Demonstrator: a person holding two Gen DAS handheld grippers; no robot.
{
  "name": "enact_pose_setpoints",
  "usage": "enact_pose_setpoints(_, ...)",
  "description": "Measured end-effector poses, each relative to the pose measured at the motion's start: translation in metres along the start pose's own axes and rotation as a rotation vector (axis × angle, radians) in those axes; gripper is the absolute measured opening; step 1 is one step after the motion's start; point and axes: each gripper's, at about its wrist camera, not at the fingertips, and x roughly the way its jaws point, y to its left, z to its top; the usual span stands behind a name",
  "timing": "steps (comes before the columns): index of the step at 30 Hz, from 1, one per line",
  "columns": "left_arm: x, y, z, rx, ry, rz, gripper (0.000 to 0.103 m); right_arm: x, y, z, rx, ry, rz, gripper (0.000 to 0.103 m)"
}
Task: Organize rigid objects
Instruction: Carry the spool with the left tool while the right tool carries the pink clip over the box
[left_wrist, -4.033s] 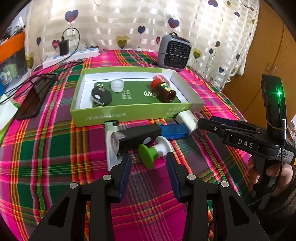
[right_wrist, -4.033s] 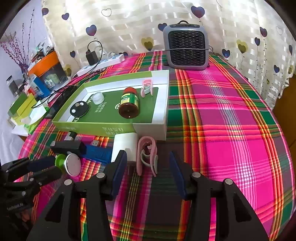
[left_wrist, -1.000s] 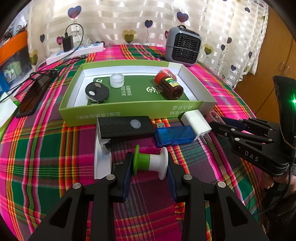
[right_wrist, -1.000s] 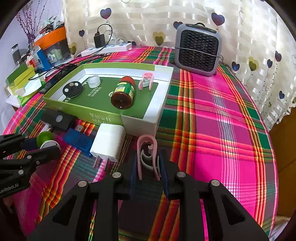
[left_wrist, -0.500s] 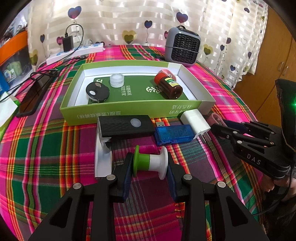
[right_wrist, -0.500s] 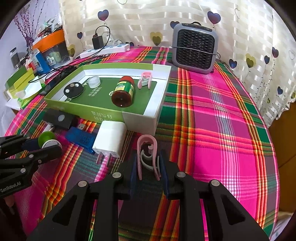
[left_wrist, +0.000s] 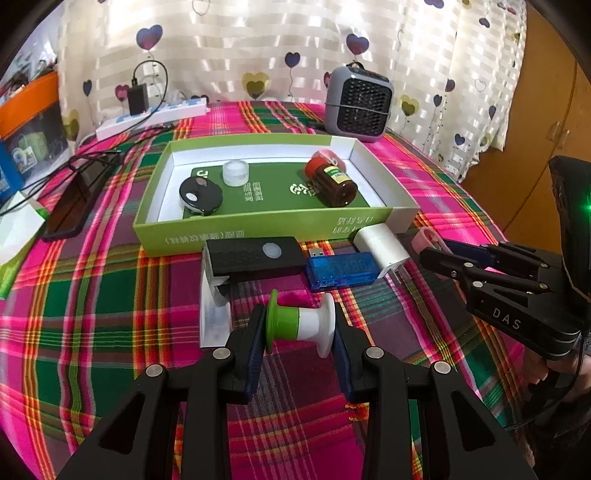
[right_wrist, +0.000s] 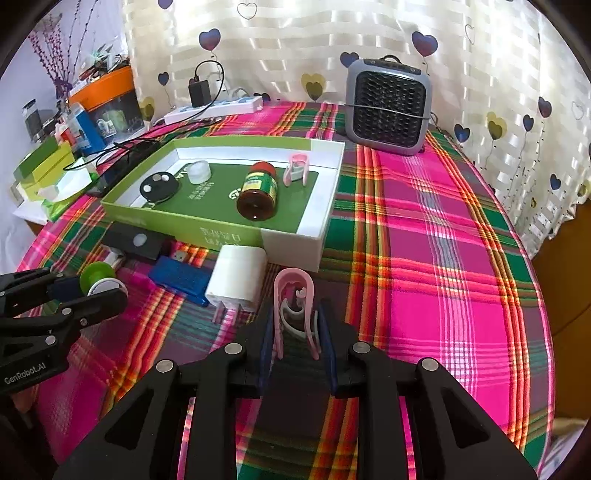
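Plaid cloth (right_wrist: 424, 258), pink and green, covered the whole table, and its right half lay bare out to the curved table edge. On the left things were crowded: the green-and-white box (left_wrist: 236, 236) sat mid-table with its near wall facing both grippers, and along that wall ran a row of loose items — a black remote (left_wrist: 255, 256), a blue USB stick (left_wrist: 341, 269) and a white charger plug (right_wrist: 236, 278), the plug almost touching the box's corner. Inside the box lay a brown bottle (right_wrist: 258, 194) on its side, a black key fob (left_wrist: 201, 194), a white cap (left_wrist: 235, 171) and a pink clip (right_wrist: 297, 168). A grey heater (right_wrist: 388, 107) stood by the curtain at the far edge.

Down came the left gripper (left_wrist: 299, 332), pitched steeply toward the cloth, its pads pinching a green-and-white spool (left_wrist: 299, 325) end to end, just in front of the remote. The right gripper (right_wrist: 295, 328), tilted the same way, was pressed tight on a second pink clip (right_wrist: 293, 295), which stood just beside the plug. A hand (left_wrist: 554, 373) held the right gripper's handle at the frame's edge.
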Motion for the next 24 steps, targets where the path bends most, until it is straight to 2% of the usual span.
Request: enact_pose_setpoints(24,-0.031,0.012,0.013,0.011,-0.082,0.018,0.032,-0.022,0.017,0.024,-0.01,-0.072,0.016,0.024)
